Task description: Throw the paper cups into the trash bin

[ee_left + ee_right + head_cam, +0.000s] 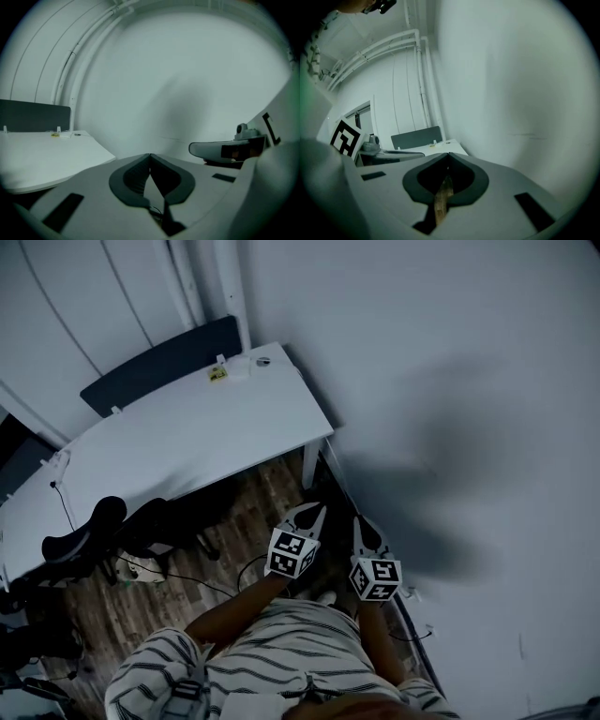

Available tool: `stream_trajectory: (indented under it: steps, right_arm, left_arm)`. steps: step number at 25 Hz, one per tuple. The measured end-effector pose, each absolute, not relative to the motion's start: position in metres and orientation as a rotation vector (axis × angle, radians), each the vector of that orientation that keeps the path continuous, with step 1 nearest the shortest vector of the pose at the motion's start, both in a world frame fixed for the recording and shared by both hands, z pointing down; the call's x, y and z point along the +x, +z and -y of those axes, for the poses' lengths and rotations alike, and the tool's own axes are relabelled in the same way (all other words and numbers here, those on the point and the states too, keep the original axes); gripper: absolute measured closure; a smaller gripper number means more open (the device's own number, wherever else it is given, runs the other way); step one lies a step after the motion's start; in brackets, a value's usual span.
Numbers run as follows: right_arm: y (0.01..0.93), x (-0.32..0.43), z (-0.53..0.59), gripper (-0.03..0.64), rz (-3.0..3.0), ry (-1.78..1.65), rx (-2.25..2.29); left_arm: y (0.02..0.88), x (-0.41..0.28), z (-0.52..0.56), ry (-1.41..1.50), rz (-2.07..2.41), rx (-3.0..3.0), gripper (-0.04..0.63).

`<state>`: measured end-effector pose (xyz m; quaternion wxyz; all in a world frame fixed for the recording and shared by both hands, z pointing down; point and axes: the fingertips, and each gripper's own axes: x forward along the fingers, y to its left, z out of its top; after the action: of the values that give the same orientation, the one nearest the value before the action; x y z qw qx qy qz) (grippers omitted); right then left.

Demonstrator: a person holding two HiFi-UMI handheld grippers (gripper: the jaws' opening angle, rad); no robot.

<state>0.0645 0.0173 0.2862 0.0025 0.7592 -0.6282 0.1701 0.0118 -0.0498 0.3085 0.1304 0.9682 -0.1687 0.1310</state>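
Observation:
No paper cup and no trash bin shows in any view. My left gripper (316, 510) and right gripper (361, 522) hang side by side in front of a person in a striped shirt, pointing toward a white wall (450, 381). In the left gripper view the left gripper (150, 155) is shut, its dark pads meeting at the tip with nothing between them. In the right gripper view the right gripper (448, 153) is likewise shut and empty. Each gripper sees the other beside it: the right gripper's body (225, 149) and the left gripper's marker cube (346, 137).
A white desk (187, 442) with a dark back panel (159, 362) stands to the left against the wall, with small items at its far corner. Black office chairs (84, 540) and cables lie on the wooden floor (253, 512) below it. Pipes run up the wall corner (423, 84).

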Motion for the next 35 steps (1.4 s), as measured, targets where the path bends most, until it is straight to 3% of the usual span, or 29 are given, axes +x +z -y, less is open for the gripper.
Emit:
stream_trajectory:
  steps: [15, 35]
  right_arm:
    - [0.238, 0.069, 0.005, 0.607, 2.046, 0.329, 2.348]
    - [0.238, 0.085, 0.021, 0.607, 2.086, 0.248, 2.349]
  left_arm:
    - [0.264, 0.015, 0.055, 0.246, 0.516, 2.874, 0.571]
    - [0.252, 0.030, 0.071, 0.175, 0.555, 2.932, 0.571]
